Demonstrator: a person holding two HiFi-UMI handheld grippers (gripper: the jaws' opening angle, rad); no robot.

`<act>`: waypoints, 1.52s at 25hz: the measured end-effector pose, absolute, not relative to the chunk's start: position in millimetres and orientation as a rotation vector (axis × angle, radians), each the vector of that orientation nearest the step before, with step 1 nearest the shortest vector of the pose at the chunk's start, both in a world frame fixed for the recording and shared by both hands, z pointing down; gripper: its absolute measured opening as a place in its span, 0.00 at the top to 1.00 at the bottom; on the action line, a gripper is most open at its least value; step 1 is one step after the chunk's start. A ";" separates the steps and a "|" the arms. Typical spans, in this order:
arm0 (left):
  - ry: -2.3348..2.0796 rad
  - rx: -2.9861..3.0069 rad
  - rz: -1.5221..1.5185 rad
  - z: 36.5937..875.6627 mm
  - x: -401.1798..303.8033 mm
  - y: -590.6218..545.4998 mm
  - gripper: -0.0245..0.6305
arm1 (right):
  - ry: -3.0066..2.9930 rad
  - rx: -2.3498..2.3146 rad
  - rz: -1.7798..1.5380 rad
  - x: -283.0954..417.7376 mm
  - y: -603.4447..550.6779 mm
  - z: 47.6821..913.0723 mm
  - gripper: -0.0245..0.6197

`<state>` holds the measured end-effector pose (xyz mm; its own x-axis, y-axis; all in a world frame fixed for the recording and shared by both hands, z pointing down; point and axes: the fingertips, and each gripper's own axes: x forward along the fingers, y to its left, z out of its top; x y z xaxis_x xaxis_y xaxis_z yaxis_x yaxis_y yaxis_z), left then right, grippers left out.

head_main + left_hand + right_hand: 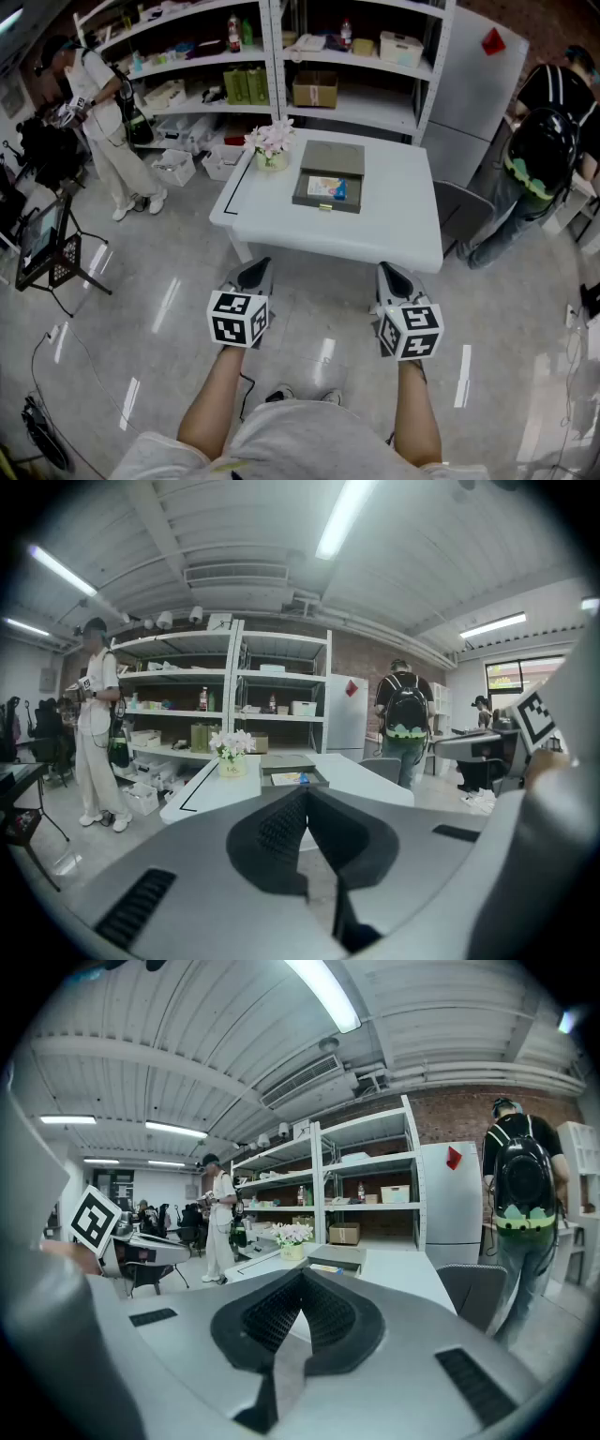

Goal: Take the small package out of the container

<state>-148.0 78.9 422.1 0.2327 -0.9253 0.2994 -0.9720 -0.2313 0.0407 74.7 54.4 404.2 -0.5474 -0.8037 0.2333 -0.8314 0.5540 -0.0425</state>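
A grey box container point(326, 199) stands with its lid point(333, 157) up on the white table point(394, 225). Inside it lies the small package point(326, 187), pale with a blue patch. Both grippers hover over the floor in front of the table's near edge, well short of the box. My left gripper point(255, 268) is shut with nothing in it, and so is my right gripper point(392, 272). Beyond the shut jaws, the left gripper view shows the container point(296, 779) and the right gripper view shows the container point(330, 1262) far ahead.
A pot of pale flowers point(272, 148) stands left of the box. A grey chair point(461, 212) is at the table's right side. One person point(105, 122) stands at the left, another point(539, 150) at the right. Shelves point(319, 75) line the back; a stand point(54, 251) is at the left.
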 end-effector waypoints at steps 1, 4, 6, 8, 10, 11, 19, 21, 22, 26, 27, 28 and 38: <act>-1.791 2.287 0.314 422.4 -144.3 77.5 0.96 | -2.602 1.380 0.212 76.2 53.5 404.5 0.95; -1.783 2.300 0.325 422.8 -132.5 73.7 0.96 | -2.607 1.375 0.208 82.1 50.4 404.9 0.95; -1.779 2.308 0.338 423.1 -124.2 72.3 0.96 | -2.612 1.370 0.217 87.0 49.0 405.1 0.95; -1.775 2.310 0.339 423.9 -116.6 72.2 0.96 | -2.619 1.358 0.221 91.6 48.7 405.4 0.95; -1.777 2.307 0.330 423.5 -109.7 71.3 0.96 | -2.629 1.342 0.218 95.5 48.1 405.7 0.95; -1.781 2.307 0.325 422.7 -106.3 69.9 0.96 | -2.635 1.331 0.217 97.2 47.3 406.0 0.95; -1.816 2.275 0.309 424.3 -91.6 55.3 0.95 | -2.658 1.265 0.226 103.7 35.2 415.8 0.95; -1.815 2.271 0.306 425.9 -89.6 50.4 0.94 | -2.660 1.253 0.224 104.3 30.8 417.9 0.95; -1.813 2.272 0.304 426.1 -88.7 47.7 0.92 | -2.660 1.250 0.225 104.4 28.3 418.7 0.95; -1.814 2.273 0.298 424.5 -90.0 34.8 0.91 | -2.659 1.235 0.223 101.1 16.7 419.5 0.95; -1.815 2.273 0.295 424.0 -91.1 30.1 0.90 | -2.658 1.233 0.221 100.0 12.5 419.3 0.95; -1.815 2.273 0.292 423.9 -92.4 24.6 0.90 | -2.657 1.231 0.220 98.8 7.7 419.6 0.95; -1.757 2.288 0.300 442.2 -109.8 -54.4 0.82 | -2.638 1.240 0.236 77.7 -60.5 433.1 0.95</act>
